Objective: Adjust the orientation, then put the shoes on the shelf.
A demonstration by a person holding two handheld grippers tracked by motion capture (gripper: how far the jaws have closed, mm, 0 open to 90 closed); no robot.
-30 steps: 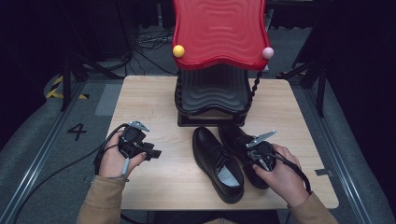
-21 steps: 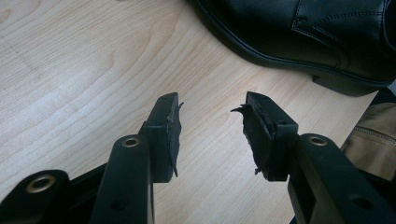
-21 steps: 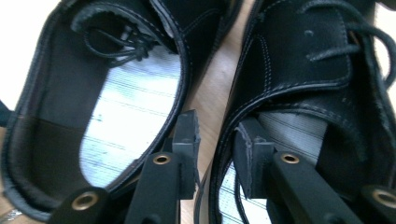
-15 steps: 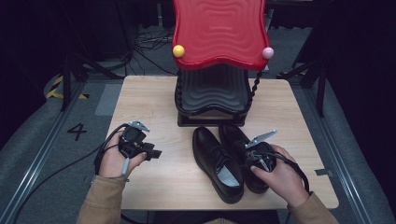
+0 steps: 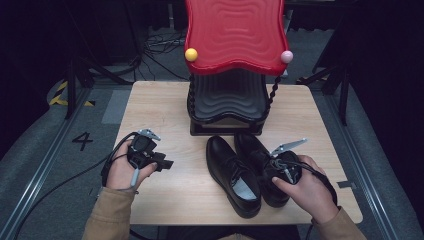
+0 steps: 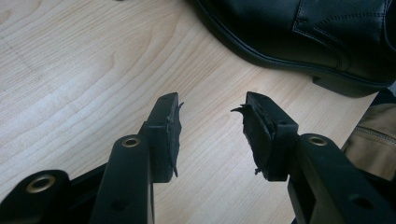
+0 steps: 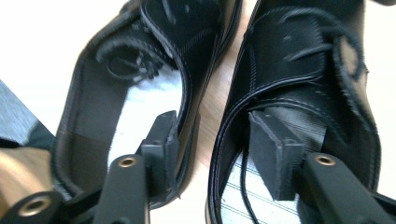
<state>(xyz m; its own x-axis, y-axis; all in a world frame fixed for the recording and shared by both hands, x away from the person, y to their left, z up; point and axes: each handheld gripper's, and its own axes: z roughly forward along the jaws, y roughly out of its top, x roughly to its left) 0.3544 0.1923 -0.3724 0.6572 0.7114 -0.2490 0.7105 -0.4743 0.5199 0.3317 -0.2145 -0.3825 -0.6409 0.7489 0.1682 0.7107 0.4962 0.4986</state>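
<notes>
A pale wood grain is shown by the bench (image 5: 165,107), on which two glossy black leather shoes (image 5: 232,172) with black laces and light striped insoles are seen just in front of the stand (image 5: 227,107). The stand's lower tier is dark grey with wavy ridges, its upper tier (image 5: 234,32) is bright red with the same ripple pattern, and a yellow ball (image 5: 191,54) and a pink ball (image 5: 286,56) are carried at that tier's front corners. The fingers (image 6: 168,135) are matte black, the sleeves (image 5: 112,217) are tan, and the floor left of the bench is grey with a black "4" (image 5: 82,140) and yellow-black striped tape (image 5: 62,92).
</notes>
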